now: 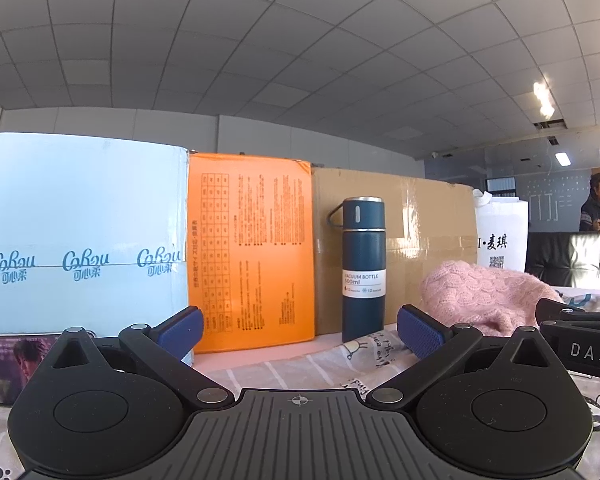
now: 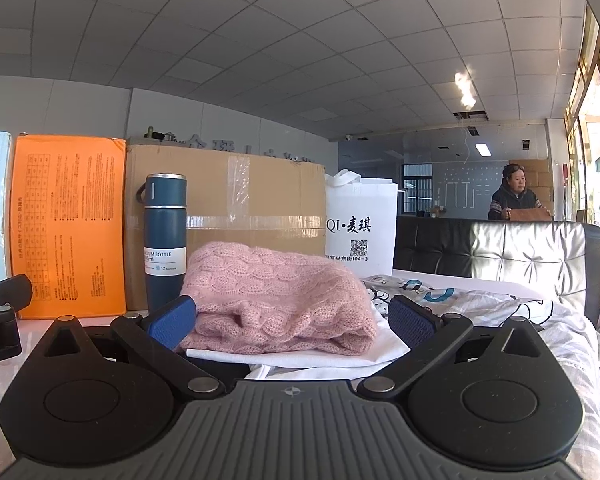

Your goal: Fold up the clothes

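You have in view: one pink knitted sweater, folded, on one white garment. One blue vacuum bottle. Boxes along far side, three: one pale blue far left, one orange, one brown cardboard. One white bag right of them. One black tufted headboard. One person far right. Two grippers, left gripper and right gripper, two blue-padded fingers each, spread apart.
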Tool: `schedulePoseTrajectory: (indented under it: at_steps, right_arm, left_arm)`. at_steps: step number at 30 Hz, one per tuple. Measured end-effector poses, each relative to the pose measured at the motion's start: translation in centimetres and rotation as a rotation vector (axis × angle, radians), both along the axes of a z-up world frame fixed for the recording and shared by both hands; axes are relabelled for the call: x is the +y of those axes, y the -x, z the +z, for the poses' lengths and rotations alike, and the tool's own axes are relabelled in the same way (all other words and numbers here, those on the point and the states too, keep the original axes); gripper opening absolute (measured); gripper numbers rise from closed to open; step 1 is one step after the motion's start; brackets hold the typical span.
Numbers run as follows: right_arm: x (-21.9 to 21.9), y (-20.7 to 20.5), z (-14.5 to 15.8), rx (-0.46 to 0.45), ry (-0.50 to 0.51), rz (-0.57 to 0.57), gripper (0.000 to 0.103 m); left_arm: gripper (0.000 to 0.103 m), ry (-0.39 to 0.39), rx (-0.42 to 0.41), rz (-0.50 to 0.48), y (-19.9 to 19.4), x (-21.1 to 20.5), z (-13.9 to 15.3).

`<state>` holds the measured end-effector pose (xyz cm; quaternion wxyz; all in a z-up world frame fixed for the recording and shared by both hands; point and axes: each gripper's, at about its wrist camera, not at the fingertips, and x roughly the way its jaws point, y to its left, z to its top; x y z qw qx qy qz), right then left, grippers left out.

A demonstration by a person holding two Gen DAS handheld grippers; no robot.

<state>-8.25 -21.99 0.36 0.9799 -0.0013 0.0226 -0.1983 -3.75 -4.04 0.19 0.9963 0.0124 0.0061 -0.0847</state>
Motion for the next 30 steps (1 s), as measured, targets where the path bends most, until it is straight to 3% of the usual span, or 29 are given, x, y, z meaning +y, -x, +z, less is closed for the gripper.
schedulePoseTrajectory:
  at_steps: [30]
  right_arm:
    - [-0.02,0.04,-0.05,0.008,-0.001,0.002,0.103]
  left_arm:
    - [0.103,0.000,0.010,0.001,-0.16,0.01,-0.03]
